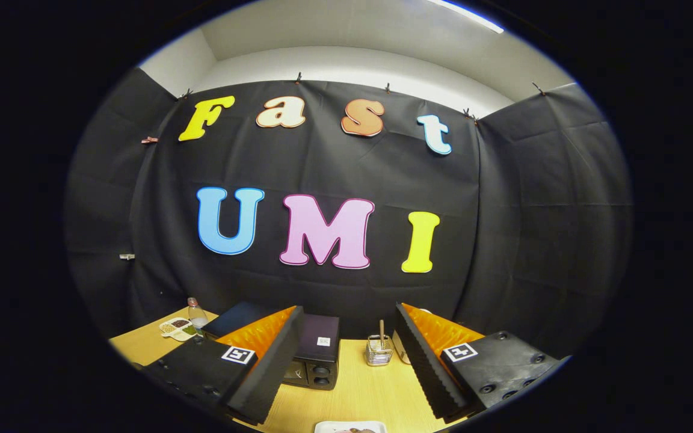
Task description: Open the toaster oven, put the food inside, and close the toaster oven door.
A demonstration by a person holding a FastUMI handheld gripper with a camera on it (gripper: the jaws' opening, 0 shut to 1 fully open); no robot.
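Observation:
My gripper (346,361) is held high above the wooden table (364,391), its two black fingers (274,361) spread wide and open with nothing between them. The black toaster oven (315,355) stands beyond the fingers against the back wall, partly hidden by the left finger; its knobs show on the front right, and I cannot tell how the door stands. A white plate (349,427) with food on it lies on the table close under the gripper, only its far rim showing.
A small wire holder (379,350) with a stick in it stands right of the oven. A clear bottle (196,314) and a white divided dish (178,328) with bits of food sit at the table's far left. Black cloth walls close the booth.

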